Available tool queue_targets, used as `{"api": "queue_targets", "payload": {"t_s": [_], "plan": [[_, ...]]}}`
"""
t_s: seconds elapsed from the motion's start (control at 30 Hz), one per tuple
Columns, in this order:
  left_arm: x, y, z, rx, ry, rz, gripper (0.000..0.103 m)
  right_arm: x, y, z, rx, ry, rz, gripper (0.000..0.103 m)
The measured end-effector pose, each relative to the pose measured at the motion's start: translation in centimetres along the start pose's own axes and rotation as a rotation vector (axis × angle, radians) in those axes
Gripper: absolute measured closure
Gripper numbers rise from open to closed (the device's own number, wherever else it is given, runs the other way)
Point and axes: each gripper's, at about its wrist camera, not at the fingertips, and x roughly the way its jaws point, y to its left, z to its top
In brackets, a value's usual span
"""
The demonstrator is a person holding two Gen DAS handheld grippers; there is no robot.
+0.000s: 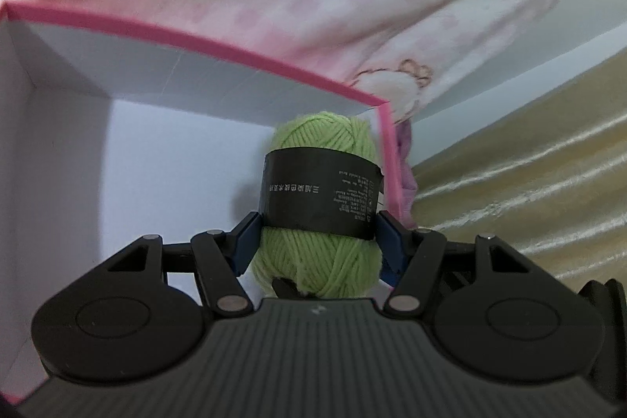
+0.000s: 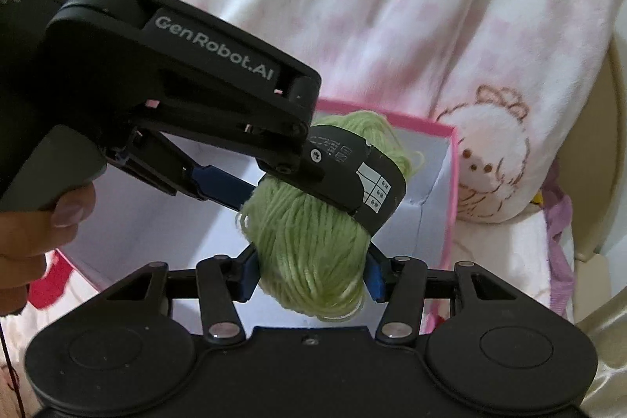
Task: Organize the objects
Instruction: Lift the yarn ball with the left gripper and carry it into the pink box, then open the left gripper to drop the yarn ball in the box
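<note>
I hold a green yarn ball (image 1: 319, 222) in my left gripper (image 1: 319, 226); its jaws are clamped on the black paper band (image 1: 321, 192), one blue pad at 9 o'clock and one at 3 o'clock. My right gripper (image 2: 311, 271) also has jaws closed on a green yarn ball (image 2: 309, 245), at its lower half. From 10 o'clock the left gripper comes into this view. Both balls hang over the open pink box (image 1: 243, 49), above its white inside.

Green yarn (image 1: 317, 261), pink-rimmed white box (image 1: 156, 26)
</note>
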Motion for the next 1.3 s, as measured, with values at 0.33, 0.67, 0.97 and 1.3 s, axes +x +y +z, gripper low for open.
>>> {"api": "queue_targets", "payload": {"t_s": [0.33, 0.67, 0.97, 1.3], "plan": [[2.7, 2.0, 0.7, -0.006, 0.028, 0.043, 0.042, 4.7, 2.6, 0.1, -0.101, 0.124, -0.161, 0.048], [4.6, 1.4, 0.4, 0.03, 0.034, 0.05, 0.058, 2.4, 3.5, 0.1, -0.116, 0.126, -0.161, 0.037], [5.4, -0.2, 0.2, 0.112, -0.007, 0.083, 0.063, 1.2, 2.4, -1.0, -0.064, 0.064, -0.171, 0.08], [5.7, -0.4, 0.7, 0.057, 0.013, 0.065, 0.061, 2.6, 2.1, -1.6, -0.184, 0.036, -0.301, 0.081]]}}
